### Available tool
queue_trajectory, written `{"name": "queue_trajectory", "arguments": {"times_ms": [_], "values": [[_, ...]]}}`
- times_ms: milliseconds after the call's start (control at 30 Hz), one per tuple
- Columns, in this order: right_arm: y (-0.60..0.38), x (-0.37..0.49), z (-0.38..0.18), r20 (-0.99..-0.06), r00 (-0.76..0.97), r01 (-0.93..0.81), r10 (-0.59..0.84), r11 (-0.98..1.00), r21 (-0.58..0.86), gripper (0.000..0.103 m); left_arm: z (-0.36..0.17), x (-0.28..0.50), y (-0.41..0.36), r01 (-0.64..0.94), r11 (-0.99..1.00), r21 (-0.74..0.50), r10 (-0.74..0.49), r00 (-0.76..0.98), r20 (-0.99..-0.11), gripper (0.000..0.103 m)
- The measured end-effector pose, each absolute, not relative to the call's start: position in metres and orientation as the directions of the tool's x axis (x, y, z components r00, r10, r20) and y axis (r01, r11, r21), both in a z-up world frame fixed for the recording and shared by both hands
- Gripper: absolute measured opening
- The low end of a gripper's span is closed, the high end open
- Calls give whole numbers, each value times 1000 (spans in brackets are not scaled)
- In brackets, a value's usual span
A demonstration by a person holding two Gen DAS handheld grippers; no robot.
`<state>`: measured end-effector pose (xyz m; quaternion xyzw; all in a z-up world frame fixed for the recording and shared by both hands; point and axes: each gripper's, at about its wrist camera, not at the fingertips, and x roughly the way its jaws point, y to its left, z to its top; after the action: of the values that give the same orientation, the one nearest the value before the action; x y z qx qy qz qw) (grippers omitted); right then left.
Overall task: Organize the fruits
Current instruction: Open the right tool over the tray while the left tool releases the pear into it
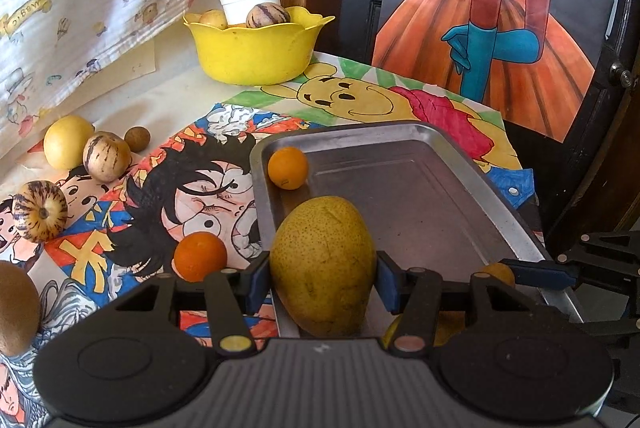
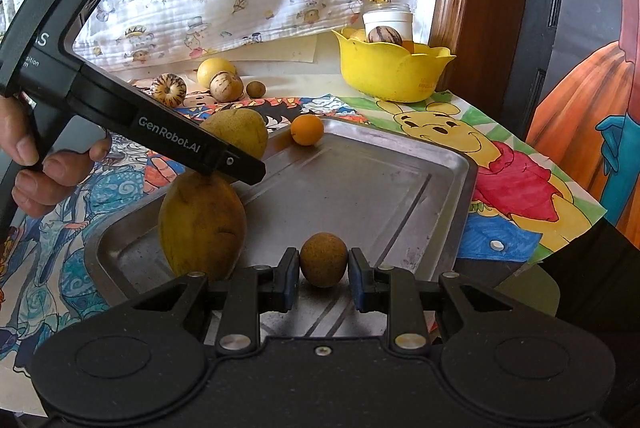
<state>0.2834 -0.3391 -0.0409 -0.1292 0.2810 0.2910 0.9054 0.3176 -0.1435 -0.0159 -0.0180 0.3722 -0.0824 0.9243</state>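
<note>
My left gripper (image 1: 323, 278) is shut on a large yellow-green mango (image 1: 324, 264) and holds it over the near left corner of the metal tray (image 1: 420, 195). From the right wrist view that mango (image 2: 238, 133) shows behind the left gripper's body (image 2: 200, 147). A second mango (image 2: 202, 224) stands in the tray. My right gripper (image 2: 323, 274) has its pads on both sides of a small brown round fruit (image 2: 323, 258) above the tray's near edge. A small orange (image 1: 288, 167) lies in the tray's far corner.
A yellow bowl (image 1: 256, 47) with fruit and a white jar stands at the back. Loose on the cartoon mat are another orange (image 1: 200, 256), striped melons (image 1: 106, 157), a yellow fruit (image 1: 66, 145) and a brown fruit (image 1: 14, 312). A patterned cloth hangs behind.
</note>
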Motion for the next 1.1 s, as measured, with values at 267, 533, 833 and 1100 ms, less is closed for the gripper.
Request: {"name": "queue_trajectory", "arguments": {"times_ms": [267,533,833,1100], "values": [[-341,282,-41,-589,679,-582,439,811,-67,34,-14,315,-143,144,986,-90,-166,712,-683,65],[-345,266,-21,-569,710,-550,415,831,-80,52,2,294,-131,118,988,-100,-154,745,-648,82],[-345,228,22,-505,769,-479,392,876,-50,91,36,242,-101,81,987,-141,-148,802,-579,103],[-324,186,45,-526,756,-436,389,899,39,102,55,191,-72,56,987,-149,-133,811,-569,103]]}}
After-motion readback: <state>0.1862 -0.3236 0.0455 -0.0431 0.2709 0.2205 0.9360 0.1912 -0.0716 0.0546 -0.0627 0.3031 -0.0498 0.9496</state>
